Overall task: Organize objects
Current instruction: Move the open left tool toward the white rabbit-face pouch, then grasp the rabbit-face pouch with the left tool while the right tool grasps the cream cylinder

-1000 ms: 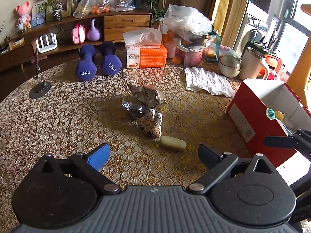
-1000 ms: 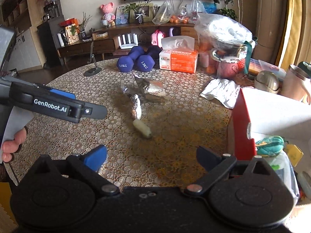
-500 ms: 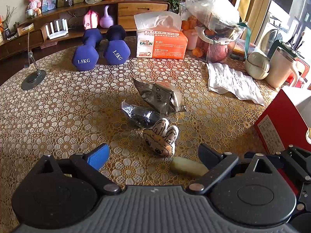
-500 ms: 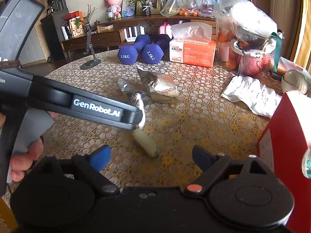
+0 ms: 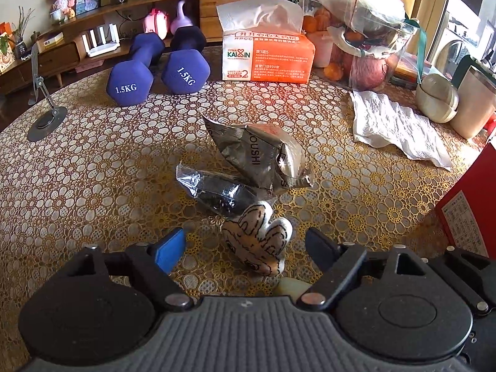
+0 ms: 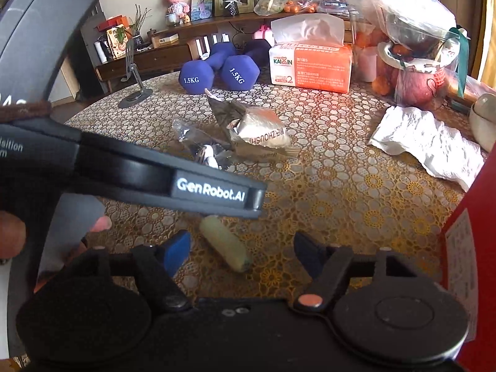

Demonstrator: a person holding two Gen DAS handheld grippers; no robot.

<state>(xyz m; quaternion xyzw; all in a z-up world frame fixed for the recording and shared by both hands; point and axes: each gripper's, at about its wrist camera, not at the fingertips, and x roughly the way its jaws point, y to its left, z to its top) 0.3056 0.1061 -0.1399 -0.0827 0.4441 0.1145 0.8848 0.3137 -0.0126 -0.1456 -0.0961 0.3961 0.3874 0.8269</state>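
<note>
A small plush rabbit toy (image 5: 259, 241) lies on the lace tablecloth between the open fingers of my left gripper (image 5: 246, 248), not gripped. Behind it lie a dark foil packet (image 5: 220, 193) and a larger silver snack bag (image 5: 260, 155). A pale yellow-green cylinder (image 6: 224, 243) lies between the open fingers of my right gripper (image 6: 241, 251); its end shows in the left wrist view (image 5: 291, 286). The left gripper's body (image 6: 139, 176) crosses the right wrist view and hides the plush. The foil packet (image 6: 198, 138) and snack bag (image 6: 257, 130) lie beyond it.
A red box (image 5: 471, 204) stands at the right, also at the right wrist view's edge (image 6: 465, 248). Two purple dumbbells (image 5: 155, 71), an orange tissue pack (image 5: 266, 55), a bagged fruit bowl (image 5: 362, 31), a crumpled paper towel (image 5: 396, 127), a phone stand (image 5: 46, 117) and cups (image 5: 440, 99) ring the table.
Both grippers have moved forward and down over the table. The plush now sits between the left fingers and the cylinder between the right fingers. Both stay open.
</note>
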